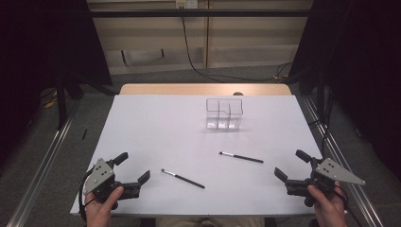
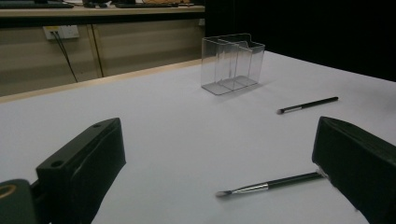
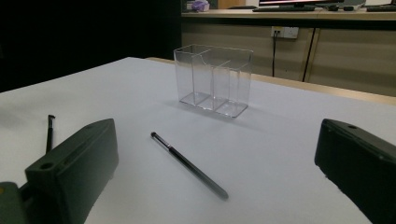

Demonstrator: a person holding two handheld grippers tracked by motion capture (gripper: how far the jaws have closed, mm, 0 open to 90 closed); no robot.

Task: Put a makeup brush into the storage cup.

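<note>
Near edge of the tabletop: the left tongs (image 1: 131,167) and the right tongs (image 1: 289,163) are held low by a hand at each near corner, jaws spread wide, nothing between them

Nearer brush: a thin make-up brush (image 1: 182,178) is seen lying flat close to the near edge, left of centre, its bristle end turned towards the left tongs; in the left gripper view it (image 2: 271,185) lies just ahead of the jaws

Farther brush: a second brush (image 1: 240,157) lies flat right of centre, between the near edge and the clear organiser (image 1: 224,113); in the right gripper view it (image 3: 188,165) runs diagonally ahead of the jaws

Organiser: a clear divided box is set upright towards the far edge, right of centre, well apart from both brushes; its compartments appear empty

Risk, pick-up: a brush so thin and flat could be missed or rolled aside if the jaws are brought down off its line or closed too high

Risk, pinch point: tipping is likely if a handle is gripped far from its middle

Risk, organiser: the light box could be knocked or slid if a brush tip is caught on its rim, and the clear walls are hard to judge

Surface: a plain white tabletop (image 1: 156,127), matt and smooth, with a strip of bare wood along the far edge

Room: dim, with dark curtains at both sides, pale wall panels, a socket with a black cable, and grey floor
</note>
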